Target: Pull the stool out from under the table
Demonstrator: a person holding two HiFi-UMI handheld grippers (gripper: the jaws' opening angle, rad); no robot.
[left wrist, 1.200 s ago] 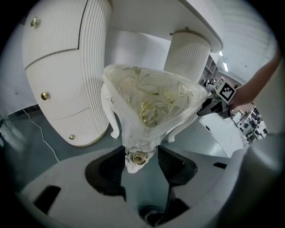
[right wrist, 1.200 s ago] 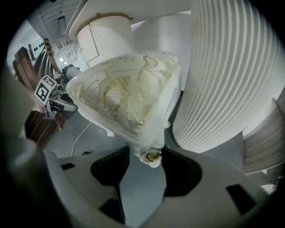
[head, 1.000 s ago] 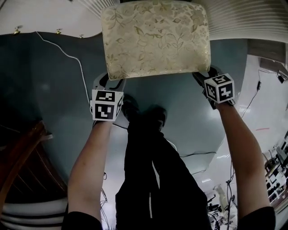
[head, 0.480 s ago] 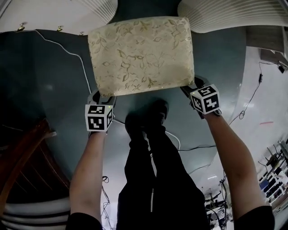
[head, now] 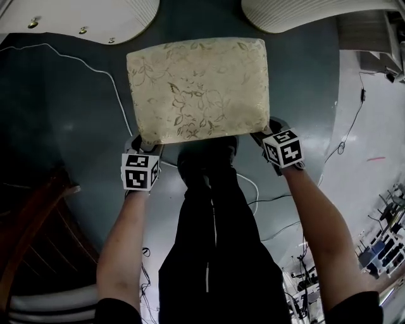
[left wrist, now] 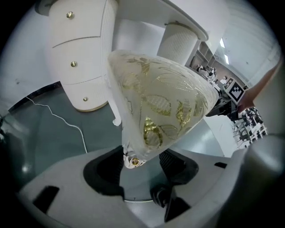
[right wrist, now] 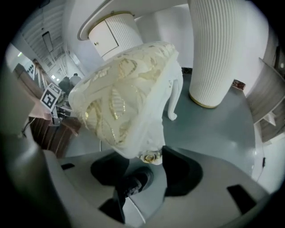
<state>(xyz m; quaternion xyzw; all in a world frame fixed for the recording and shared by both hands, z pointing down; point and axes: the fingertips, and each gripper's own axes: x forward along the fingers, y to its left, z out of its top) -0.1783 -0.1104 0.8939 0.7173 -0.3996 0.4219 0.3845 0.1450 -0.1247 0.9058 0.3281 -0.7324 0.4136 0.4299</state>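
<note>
Head view shows the stool (head: 196, 88) on the dark floor (head: 69, 114), at 12 o'clock from the person's legs and looking almost out from under the white table (head: 297, 16) (its fat legs sit at 11 and 1 o'clock). The left gripper (head: 144, 144) has its fingers wide and pinching the stool's 7 o'clock corner. The right gripper (head: 269, 130) pinches the 5 o'clock corner the same way. I think it is best to pull both corners slowly and evenly, so the stool does not twist or bump the feet.

The stool (head: 197, 88), cream-cushioned with gold leaf patterning and white legs, sits clear of the table (head: 297, 16).
</note>
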